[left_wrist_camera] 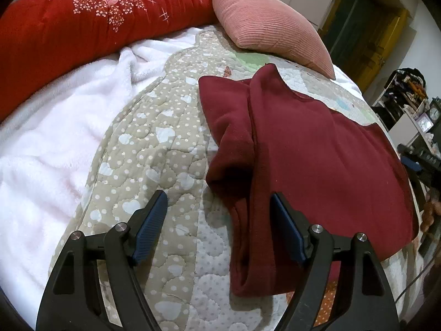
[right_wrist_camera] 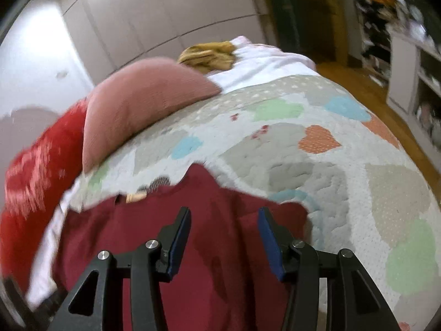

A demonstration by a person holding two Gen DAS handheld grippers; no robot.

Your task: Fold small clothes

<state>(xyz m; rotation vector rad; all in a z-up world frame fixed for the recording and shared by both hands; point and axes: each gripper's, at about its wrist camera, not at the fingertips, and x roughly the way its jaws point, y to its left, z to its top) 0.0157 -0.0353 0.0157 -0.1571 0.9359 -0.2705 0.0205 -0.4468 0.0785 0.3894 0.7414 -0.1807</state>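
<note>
**Maroon garment on quilt, both tongs spread**

The maroon garment [left_wrist_camera: 317,149] lies on the patchwork quilt [left_wrist_camera: 154,143] that covers the bed. One side section is folded inward over the body, forming a thick doubled band along its left edge as seen in the left wrist view; the rest lies mostly flat with minor wrinkles. In the right wrist view the same garment fills the lower frame under the tool.

The left gripper [left_wrist_camera: 219,207] hovers over the garment's folded edge, its jaws spread wide; the right-hand pad sits over the maroon cloth, the left-hand pad over bare quilt. Contact with the fabric cannot be told. The right gripper [right_wrist_camera: 224,222] is likewise spread apart above the garment, nothing between its blue pads. That view is motion-blurred.

Surroundings: a pink ribbed cushion [left_wrist_camera: 267,22] rests on the quilt beyond the garment, apart from it. A red floral comforter [left_wrist_camera: 91,22] is bunched beside the cushion. A white fleece blanket [left_wrist_camera: 55,138] lies beside the quilt. A mustard-yellow cloth [right_wrist_camera: 209,55] is heaped at the bed's far end. Open shelves [left_wrist_camera: 405,104] near the bed hold cluttered small items, too small to identify, plus a clock [left_wrist_camera: 434,113].
</note>
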